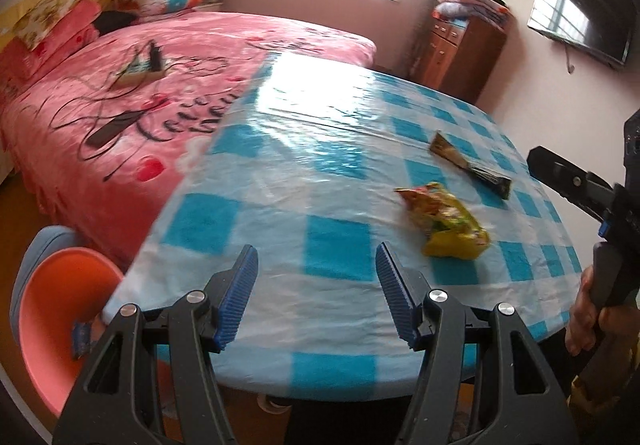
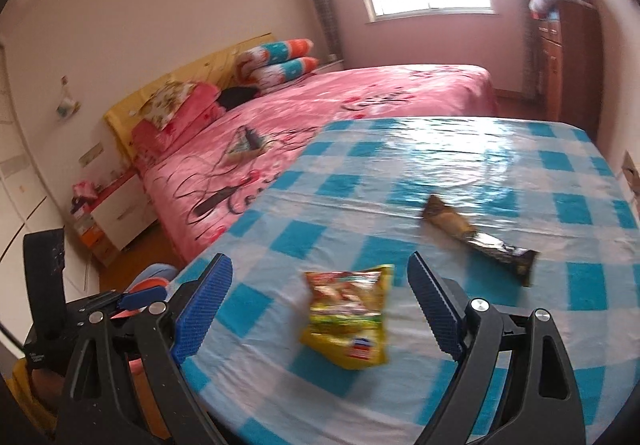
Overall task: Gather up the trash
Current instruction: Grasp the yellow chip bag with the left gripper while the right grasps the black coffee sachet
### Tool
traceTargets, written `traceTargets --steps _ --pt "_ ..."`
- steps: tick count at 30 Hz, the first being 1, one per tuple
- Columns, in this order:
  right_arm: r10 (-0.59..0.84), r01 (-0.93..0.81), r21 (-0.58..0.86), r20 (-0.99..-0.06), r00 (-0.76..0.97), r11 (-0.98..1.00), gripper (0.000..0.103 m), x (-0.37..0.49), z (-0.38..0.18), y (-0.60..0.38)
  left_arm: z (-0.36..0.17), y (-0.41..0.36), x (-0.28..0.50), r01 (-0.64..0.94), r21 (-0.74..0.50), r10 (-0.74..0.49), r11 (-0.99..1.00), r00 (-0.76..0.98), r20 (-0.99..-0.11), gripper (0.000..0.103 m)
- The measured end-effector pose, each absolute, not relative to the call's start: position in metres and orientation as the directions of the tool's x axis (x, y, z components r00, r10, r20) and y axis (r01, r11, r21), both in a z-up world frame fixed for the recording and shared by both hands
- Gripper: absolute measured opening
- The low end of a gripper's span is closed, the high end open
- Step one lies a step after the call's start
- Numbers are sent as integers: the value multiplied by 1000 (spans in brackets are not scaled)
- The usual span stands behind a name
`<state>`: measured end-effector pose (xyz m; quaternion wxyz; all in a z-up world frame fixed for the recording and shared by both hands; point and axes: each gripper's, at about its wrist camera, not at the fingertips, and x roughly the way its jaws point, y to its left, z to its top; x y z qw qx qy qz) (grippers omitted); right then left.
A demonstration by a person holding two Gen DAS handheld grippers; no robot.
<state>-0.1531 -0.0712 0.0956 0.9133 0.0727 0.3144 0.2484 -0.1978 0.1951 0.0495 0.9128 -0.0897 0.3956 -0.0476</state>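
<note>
- Bedroom setting: a blue-checked tabletop (image 2: 460, 173) stands beside a pink bed (image 2: 360, 101).
- Two pieces of trash lie on the tabletop: one yellow snack bag (image 2: 346, 319) near its front edge, and one dark bar wrapper (image 2: 480, 237) just beyond the bag.
- Both look light, crinkly and slippery; pinching a flat sealed edge seems best.
- The left gripper (image 1: 316, 293) and right gripper (image 2: 320, 309) have their fingers released, grasping nothing.
</note>
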Motion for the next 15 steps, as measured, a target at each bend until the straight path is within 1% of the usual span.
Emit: traceTargets --steps 3,5,9,15 --pt "469 -360 302 -540 698 883 89 -150 92 -95 51 179 -193 46 -202 -180 978 675 -716 63" --pt "453 -329 314 -540 710 891 94 -147 90 -111 51 165 -189 76 -198 -197 977 668 -718 63" --pt "427 -270 347 -540 726 898 94 -142 85 -147 52 138 -182 129 -199 -234 972 651 -722 63" --pt "394 -210 368 -551 735 906 94 -137 79 -187 45 101 -170 198 -233 -306 952 598 -741 63"
